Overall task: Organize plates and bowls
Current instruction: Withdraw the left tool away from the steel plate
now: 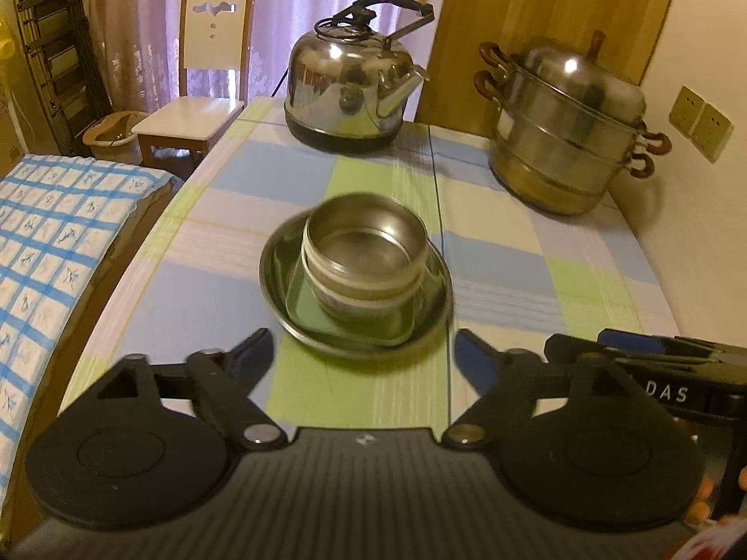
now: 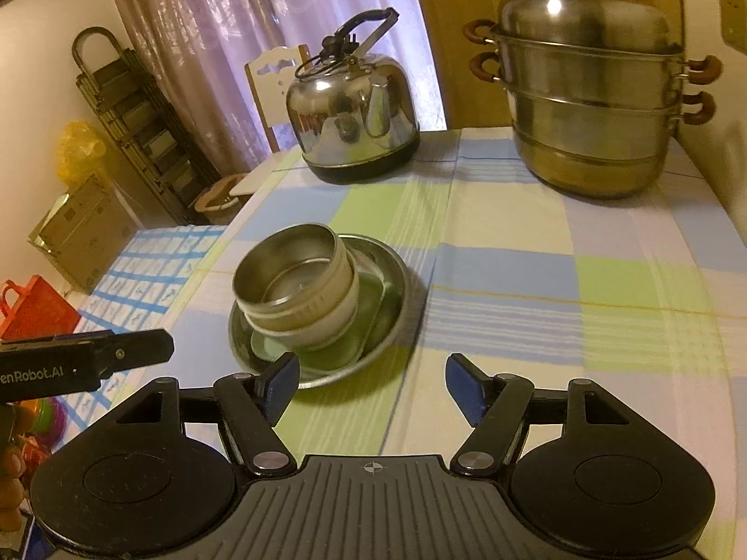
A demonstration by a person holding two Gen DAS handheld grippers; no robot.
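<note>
A stack stands mid-table: a round steel plate (image 1: 280, 308) (image 2: 397, 280) holds a small square steel tray (image 1: 303, 312) (image 2: 369, 331), and on that sit two nested steel bowls (image 1: 364, 252) (image 2: 294, 275). My left gripper (image 1: 362, 359) is open just in front of the stack, its jaws wide apart with nothing between them. My right gripper (image 2: 371, 385) is open too, in front and to the right of the stack, touching nothing. The right gripper's body (image 1: 653, 368) shows at the right edge of the left wrist view, and the left gripper's body (image 2: 84, 359) at the left edge of the right wrist view.
A steel kettle (image 1: 350, 88) (image 2: 355, 121) stands at the table's far side and a tiered steamer pot (image 1: 569, 126) (image 2: 593, 98) at the far right by the wall. The checked tablecloth (image 1: 537, 280) covers the table. A chair (image 1: 200, 93) and a checked bed (image 1: 51, 242) lie left.
</note>
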